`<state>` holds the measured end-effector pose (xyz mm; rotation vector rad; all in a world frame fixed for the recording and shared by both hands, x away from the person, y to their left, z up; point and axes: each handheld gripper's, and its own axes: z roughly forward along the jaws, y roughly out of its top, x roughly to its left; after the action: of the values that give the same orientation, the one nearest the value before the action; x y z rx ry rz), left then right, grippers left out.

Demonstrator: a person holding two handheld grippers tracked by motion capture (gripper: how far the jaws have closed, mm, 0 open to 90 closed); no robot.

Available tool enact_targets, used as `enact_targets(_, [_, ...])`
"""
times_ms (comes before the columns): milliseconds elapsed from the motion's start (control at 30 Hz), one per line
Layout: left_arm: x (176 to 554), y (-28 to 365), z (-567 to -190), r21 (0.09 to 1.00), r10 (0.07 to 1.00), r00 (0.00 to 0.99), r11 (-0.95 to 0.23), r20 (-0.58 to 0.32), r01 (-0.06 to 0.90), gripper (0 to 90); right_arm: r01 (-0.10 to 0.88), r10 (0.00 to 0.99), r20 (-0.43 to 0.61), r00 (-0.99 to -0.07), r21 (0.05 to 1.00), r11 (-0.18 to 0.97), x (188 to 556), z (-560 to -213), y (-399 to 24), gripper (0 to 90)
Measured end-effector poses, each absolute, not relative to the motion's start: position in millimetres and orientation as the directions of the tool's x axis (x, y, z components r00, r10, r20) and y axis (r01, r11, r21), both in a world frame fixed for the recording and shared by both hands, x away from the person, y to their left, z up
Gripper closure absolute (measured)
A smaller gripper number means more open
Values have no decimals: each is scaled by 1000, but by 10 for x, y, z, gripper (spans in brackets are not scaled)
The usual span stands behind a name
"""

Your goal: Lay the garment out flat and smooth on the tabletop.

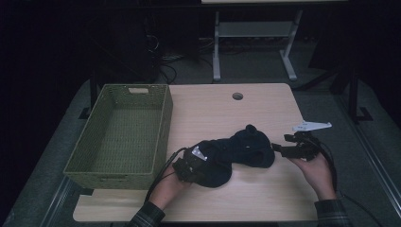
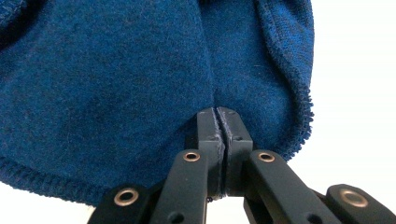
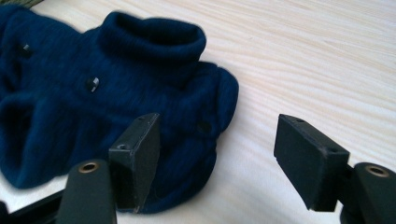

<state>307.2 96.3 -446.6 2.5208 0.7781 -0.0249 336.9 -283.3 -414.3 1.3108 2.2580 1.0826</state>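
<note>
We record the left tongs pressed together on a fold of a dark blue knitted garment — in the left gripper view the jaws meet with the cloth pinched between their tips, close to the hemmed edge. The right tongs stand spread; in the right gripper view the garment's collar end lies just ahead of them, with one jaw in front of the cloth and the other over bare wood, neither touching it. From the high view the garment lies crumpled on the light wooden worktop, between the two tongs — left tongs at its near left end, right tongs just beside its right end. A woven green basket sits at the worktop's left edge, apart from the garment.
</note>
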Motion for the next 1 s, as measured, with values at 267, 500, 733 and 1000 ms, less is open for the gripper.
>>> enact_targets(267, [3075,965,-4464,454,523,836,-713,-163,535,881,646,846,156,-510,719,256,3614,-4327,-2758,351])
enact_targets(500, [3076,965,-4464,452,525,835,-712,-165,537,881,692,833,210,-512,676,254,3710,-4564,-2696,369])
enact_targets(733, [3083,973,-4466,452,525,833,-710,-173,541,881,698,817,198,-542,648,306,3744,-4676,-2604,414])
enact_targets(1000, [3081,970,-4465,451,526,833,-710,-170,540,881,690,804,207,-557,654,310,3694,-4686,-2567,623])
